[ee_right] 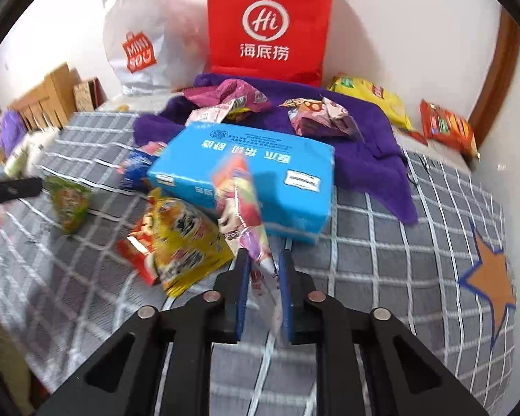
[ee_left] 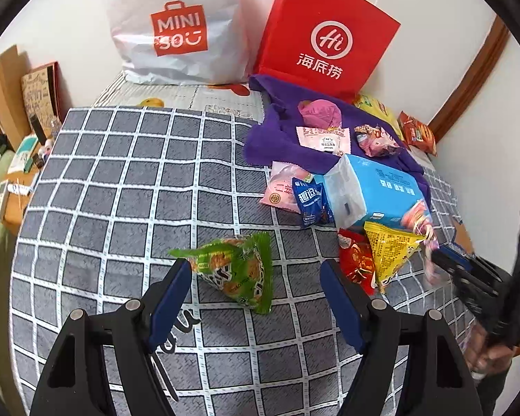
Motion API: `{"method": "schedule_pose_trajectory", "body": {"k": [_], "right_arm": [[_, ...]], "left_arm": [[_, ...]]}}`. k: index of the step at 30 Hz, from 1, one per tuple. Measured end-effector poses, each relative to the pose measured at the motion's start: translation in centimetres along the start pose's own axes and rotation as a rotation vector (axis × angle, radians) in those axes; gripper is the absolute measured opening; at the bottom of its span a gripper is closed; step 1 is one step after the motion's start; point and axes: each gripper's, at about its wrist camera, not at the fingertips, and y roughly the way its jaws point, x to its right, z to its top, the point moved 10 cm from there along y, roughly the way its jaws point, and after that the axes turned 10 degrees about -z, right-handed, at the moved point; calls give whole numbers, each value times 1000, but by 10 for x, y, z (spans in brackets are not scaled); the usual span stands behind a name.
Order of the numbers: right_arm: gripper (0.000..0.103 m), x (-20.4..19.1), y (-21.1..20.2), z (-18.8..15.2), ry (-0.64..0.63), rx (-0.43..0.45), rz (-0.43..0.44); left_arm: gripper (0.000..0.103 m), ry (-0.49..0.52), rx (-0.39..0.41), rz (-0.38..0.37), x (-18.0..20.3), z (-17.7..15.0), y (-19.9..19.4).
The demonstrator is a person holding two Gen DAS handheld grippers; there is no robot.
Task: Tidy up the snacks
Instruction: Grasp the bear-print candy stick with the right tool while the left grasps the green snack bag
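The bed, covered in a grey checked sheet, carries the snack pile; a red bag and a white bag stand against the wall behind a purple towel. A blue box lies at the front edge of the towel, with a yellow packet beside it. The right claw is clamped on a pink-and-white packet, raised above the pile and blurred. Judged step: transfer of this packet to its group; maintain clamping pressure and clear the blue box before lowering. The left claw stands apart, its fingers bracketing a green packet resting on the sheet, near the left finger; centre the claw on it before closing
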Motion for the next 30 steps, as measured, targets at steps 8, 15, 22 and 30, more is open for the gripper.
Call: {"method": "schedule_pose_trajectory", "body": {"k": [8, 15, 22, 30], "right_arm": [[18, 7, -12, -24, 27, -45, 54], [41, -4, 11, -40, -8, -87, 78], [41, -6, 25, -65, -22, -89, 48], [23, 25, 31, -55, 71, -47, -18]], "left_arm": [[74, -31, -11, -29, 0, -8, 8], [74, -47, 6, -6, -12, -8, 3], [74, -45, -12, -1, -18, -15, 16], [74, -33, -37, 78, -27, -14, 40]]}}
